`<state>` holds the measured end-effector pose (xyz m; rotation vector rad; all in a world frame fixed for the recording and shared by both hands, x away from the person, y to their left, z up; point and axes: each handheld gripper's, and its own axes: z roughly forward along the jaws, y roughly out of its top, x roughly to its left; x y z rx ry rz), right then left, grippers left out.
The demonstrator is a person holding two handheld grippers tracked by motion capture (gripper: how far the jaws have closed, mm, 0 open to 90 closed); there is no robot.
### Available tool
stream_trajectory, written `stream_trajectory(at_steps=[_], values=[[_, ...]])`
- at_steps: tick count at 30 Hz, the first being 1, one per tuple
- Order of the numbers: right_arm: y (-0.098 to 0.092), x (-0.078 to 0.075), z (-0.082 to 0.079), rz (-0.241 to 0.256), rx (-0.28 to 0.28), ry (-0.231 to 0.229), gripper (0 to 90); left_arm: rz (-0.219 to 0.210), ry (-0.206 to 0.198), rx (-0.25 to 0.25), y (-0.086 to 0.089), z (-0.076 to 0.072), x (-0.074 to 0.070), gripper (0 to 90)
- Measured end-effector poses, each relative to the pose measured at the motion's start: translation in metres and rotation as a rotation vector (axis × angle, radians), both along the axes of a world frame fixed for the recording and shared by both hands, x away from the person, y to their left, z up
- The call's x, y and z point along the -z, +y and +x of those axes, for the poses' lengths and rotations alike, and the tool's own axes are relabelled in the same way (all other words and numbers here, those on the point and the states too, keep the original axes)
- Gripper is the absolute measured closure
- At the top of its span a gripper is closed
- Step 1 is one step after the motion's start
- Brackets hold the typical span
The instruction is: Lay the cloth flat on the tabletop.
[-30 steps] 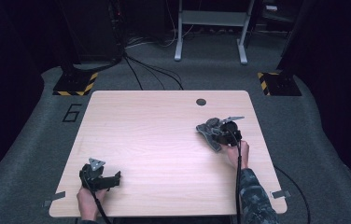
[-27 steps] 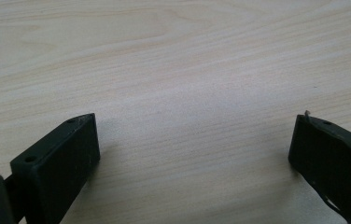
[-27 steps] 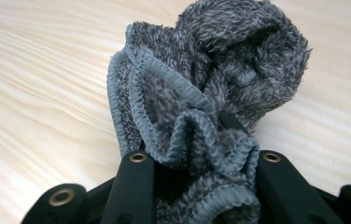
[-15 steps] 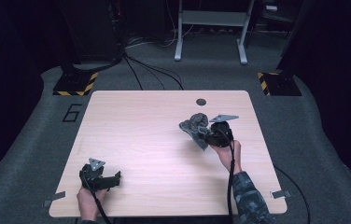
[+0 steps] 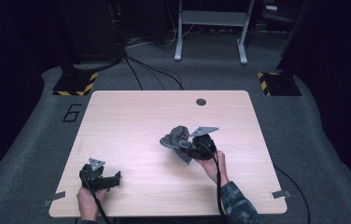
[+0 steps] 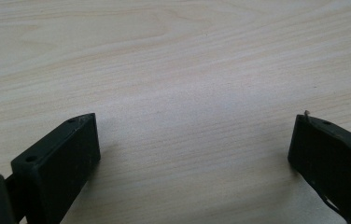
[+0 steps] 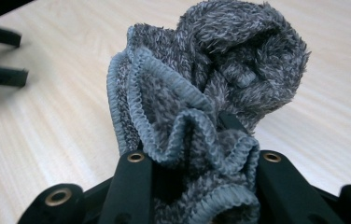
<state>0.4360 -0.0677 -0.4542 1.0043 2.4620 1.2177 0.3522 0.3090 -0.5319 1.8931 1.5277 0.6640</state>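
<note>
A crumpled grey fluffy cloth (image 5: 176, 139) with a stitched light-grey hem is bunched just right of the table's middle. My right gripper (image 5: 186, 148) is shut on the cloth (image 7: 201, 107), with its folds pinched between the two black jaws in the right gripper view. My left gripper (image 5: 113, 178) rests near the front left corner, jaws wide apart, with only bare wood between them; one of its fingers (image 6: 61, 158) lies flat against the tabletop. It appears again as the left gripper (image 7: 1, 56) far off at the upper left of the right gripper view.
The light wooden table (image 5: 131, 121) has a dark round grommet hole (image 5: 201, 101) near its far edge. Grey carpet surrounds it, marked with a number 6 (image 5: 72, 112). Yellow-black striped bases (image 5: 75, 84) and a metal stand (image 5: 211, 28) sit beyond the table.
My right gripper has carried the cloth leftward and toward the person, from the right part of the table to near its middle. The left gripper has stayed put.
</note>
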Motion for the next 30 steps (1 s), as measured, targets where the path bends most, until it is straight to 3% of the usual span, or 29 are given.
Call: stream_trajectory(at_steps=[6,7,8,9,10,11,12,13,15,19,23,28,30], values=[[0.017,0.018,-0.008,-0.043,-0.044,0.009,67.6,0.001,0.000,0.001,0.000,0.000,0.000,2.1],[0.022,0.028,-0.008,-0.075,-0.047,0.019,60.3,0.001,0.001,0.001,0.000,0.000,0.000,2.1],[0.022,0.028,-0.008,-0.075,-0.047,0.019,60.3,0.001,0.001,0.001,0.000,0.000,0.000,2.1],[0.024,0.037,-0.008,-0.096,-0.039,0.042,46.2,0.001,0.000,0.001,0.000,0.000,0.000,2.2],[0.024,0.037,-0.008,-0.096,-0.039,0.042,46.2,0.000,-0.001,0.002,0.000,0.000,0.000,2.2],[0.022,0.039,-0.009,-0.095,-0.025,0.077,34.9,-0.002,-0.002,0.003,0.000,0.000,0.000,2.7],[0.019,0.038,-0.008,-0.091,-0.039,0.061,30.3,-0.002,-0.002,0.005,0.000,0.000,0.000,2.7],[0.019,0.038,-0.008,-0.091,-0.039,0.061,30.3,-0.001,-0.002,0.005,0.000,0.000,0.000,2.7],[0.007,0.029,-0.011,-0.041,-0.031,0.055,28.9,0.001,-0.004,0.012,0.000,-0.001,0.000,3.0],[-0.003,0.021,-0.014,-0.013,-0.032,0.039,32.1,-0.002,-0.008,0.019,-0.001,-0.002,0.000,2.9],[-0.010,0.013,-0.017,-0.009,-0.020,0.028,43.0,0.017,-0.002,0.026,-0.002,-0.002,-0.001,2.9],[-0.018,0.004,-0.021,0.002,-0.011,0.008,50.8,0.005,0.011,0.087,-0.020,-0.003,-0.007,5.2],[-0.022,0.000,-0.022,0.011,0.003,0.003,61.6,0.007,0.005,0.131,-0.031,-0.003,-0.013,7.7]])
